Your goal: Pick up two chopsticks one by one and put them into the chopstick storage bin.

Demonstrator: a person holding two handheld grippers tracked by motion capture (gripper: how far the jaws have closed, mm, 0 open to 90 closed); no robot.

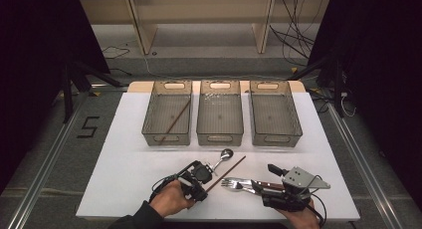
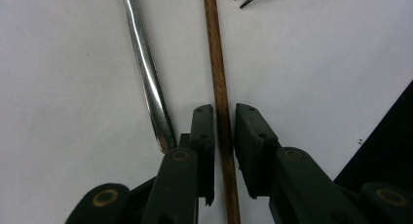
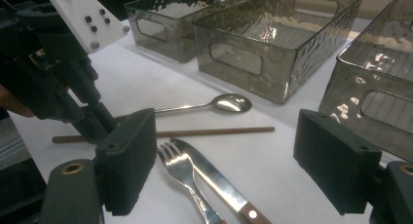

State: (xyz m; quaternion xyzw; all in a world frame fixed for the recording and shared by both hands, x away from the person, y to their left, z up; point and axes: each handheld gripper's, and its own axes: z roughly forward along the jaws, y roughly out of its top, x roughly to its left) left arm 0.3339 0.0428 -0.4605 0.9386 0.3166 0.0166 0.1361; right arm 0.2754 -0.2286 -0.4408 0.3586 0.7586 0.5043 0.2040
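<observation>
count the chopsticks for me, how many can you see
2. One chopstick lies slanted inside the left bin. The other chopstick lies on the table beside the spoon, between the jaws of the left gripper. Nothing suggests more.

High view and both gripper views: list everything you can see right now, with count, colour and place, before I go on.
Bins: three, smoky clear plastic, in a row at the table's far half.
Chopstick in bin: one, brown, lying slanted in the left bin.
Chopstick on table: one, brown, between the left gripper's jaws.
Spoon: one, silver, beside that chopstick.
Fork: one, silver, near edge, ahead of the right gripper.
Knife: one, steel blade, brown handle, beside the fork.
Table: one, white.
Left gripper: black, jaws straddling the chopstick, slightly apart.
Right gripper: black, jaws wide open.
</observation>
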